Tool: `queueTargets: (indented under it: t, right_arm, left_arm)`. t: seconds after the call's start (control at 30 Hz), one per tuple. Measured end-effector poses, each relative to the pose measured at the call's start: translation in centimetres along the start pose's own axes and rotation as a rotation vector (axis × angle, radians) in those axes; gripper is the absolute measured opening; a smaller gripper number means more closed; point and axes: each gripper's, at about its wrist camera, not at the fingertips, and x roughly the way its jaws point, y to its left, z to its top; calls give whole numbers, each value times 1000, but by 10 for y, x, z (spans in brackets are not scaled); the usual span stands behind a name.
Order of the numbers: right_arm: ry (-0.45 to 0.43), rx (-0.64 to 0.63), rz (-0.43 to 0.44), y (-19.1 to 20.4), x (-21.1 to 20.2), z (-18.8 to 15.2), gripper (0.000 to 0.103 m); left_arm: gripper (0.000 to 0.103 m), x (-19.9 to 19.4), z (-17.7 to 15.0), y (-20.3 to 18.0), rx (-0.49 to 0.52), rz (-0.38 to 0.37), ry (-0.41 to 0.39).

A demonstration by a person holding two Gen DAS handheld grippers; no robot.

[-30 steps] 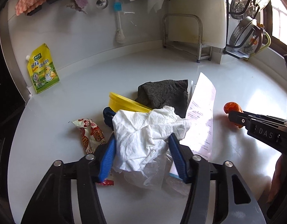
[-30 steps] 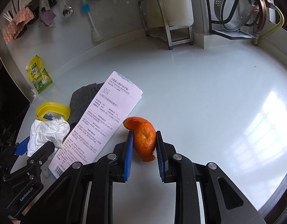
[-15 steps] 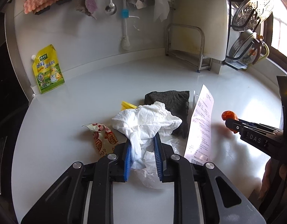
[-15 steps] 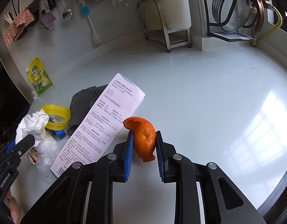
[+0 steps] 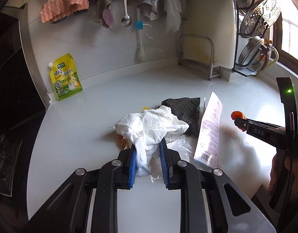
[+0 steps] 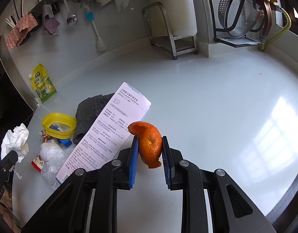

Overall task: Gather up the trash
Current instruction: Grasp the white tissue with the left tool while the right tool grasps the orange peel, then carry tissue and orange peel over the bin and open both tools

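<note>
Two pieces of trash are pinched: our left gripper (image 5: 148, 160) clamps a crumpled white paper tissue (image 5: 150, 128), our right gripper (image 6: 149, 151) a curled orange peel (image 6: 149, 143). Just left of the right jaws lies a long pink printed toothbrush card (image 6: 110, 136), overlapping a dark grey cloth (image 6: 88, 110). Right of them, the glossy white countertop (image 6: 216, 116) runs bare to its rim.

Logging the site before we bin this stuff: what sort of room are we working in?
Most likely a home kitchen counter. Cloths and a ladle hang from a wall rail, a metal steamer tray sits in a dish rack by the window, and a seasoning pouch leans against the backsplash behind the white countertop.
</note>
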Motion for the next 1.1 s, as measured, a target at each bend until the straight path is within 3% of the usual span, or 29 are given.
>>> queueTargets:
  t: [0.17,0.3,0.47,0.77,1.1]
  right_arm:
    - [-23,52,23,-3,-16,-13,23]
    - [-66,-2,9,6,-43,-29,23]
    - [-67,9,-27,3,-75,-62,23]
    - [-138,-9,-73,24,-149,-130,23]
    - [-100,-23,-110,53,-170,-205,23]
  left_arm:
    - [22,-16,-20,0,-4,5,2]
    - [22,-35,-33,3,-4,-7,-7]
    - [22,-59,-48,3,-1,-15,-39]
    - [22,-92,-87,-9,9,-113,-39]
    - [22,-111,-148,-18,46,-176,29]
